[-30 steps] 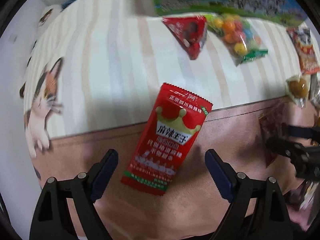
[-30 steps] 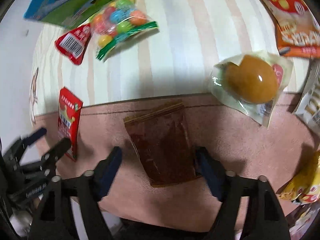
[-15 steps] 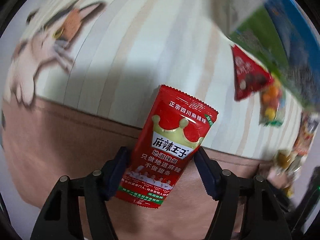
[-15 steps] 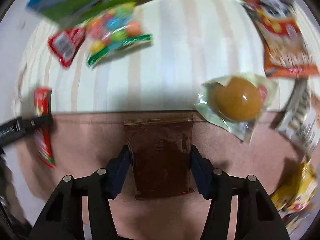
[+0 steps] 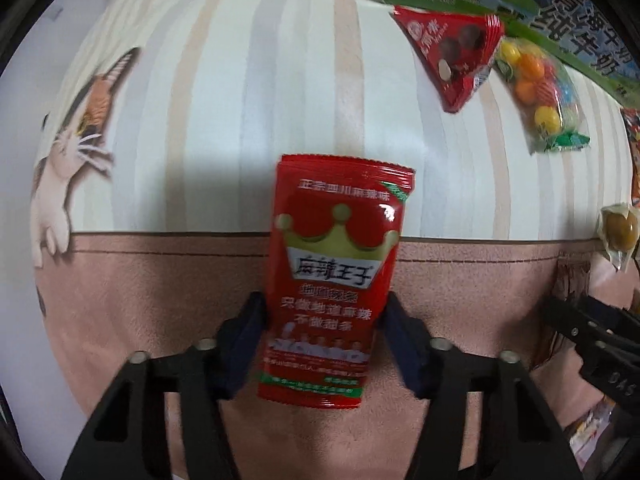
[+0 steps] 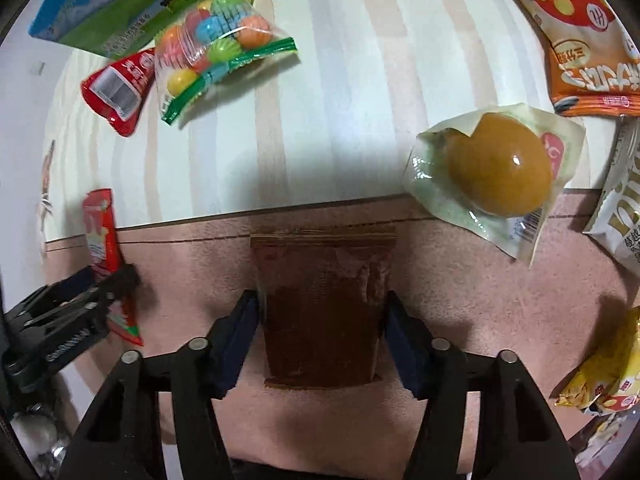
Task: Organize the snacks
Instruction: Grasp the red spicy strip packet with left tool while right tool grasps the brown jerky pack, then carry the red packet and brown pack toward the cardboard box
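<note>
Both clamped low for a clean lift: left gripper (image 5: 324, 316) pinching red packet (image 5: 334, 272), right gripper (image 6: 322, 312) squeezing brown pouch (image 6: 322, 304), egg (image 6: 498, 170) at two o'clock.

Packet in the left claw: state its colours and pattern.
The packet is red with a gold crown, white lettering and a green strip along the bottom; the left wrist view shows it best.

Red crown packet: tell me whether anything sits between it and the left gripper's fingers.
Nothing visible does. The left gripper has its jaws closed against both side edges of the red crown packet, with no other snack between them. The nearest items, the triangular red pouch and candy bag, lie well beyond.
</note>
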Motion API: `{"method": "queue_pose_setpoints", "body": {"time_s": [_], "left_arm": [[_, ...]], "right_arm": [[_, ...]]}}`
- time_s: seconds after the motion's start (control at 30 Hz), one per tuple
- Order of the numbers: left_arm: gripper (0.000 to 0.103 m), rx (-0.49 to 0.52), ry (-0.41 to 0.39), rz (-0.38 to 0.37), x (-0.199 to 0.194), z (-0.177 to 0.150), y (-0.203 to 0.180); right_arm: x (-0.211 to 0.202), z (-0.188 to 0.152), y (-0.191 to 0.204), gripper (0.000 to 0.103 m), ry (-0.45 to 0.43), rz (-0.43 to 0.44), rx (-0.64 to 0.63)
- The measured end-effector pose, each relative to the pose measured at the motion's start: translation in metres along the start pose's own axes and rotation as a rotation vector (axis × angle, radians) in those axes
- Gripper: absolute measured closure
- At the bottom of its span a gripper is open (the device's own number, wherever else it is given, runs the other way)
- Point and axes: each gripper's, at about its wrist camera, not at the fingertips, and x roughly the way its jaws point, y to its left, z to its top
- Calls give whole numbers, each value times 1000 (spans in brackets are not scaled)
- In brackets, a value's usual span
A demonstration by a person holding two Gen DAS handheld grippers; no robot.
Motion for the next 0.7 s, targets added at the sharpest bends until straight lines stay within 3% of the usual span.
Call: {"method": "queue_pose_setpoints", "body": {"time_s": [0.33,0.7], "left_arm": [[55,-54,-66,-2,-49,-62,-31],[55,-19,-177,-154,-149,-89,-62]], "right_arm": [[-15,-56,44,44,-98,-21,-82],[-89,-78,25,44,-177,87,-81]]}}
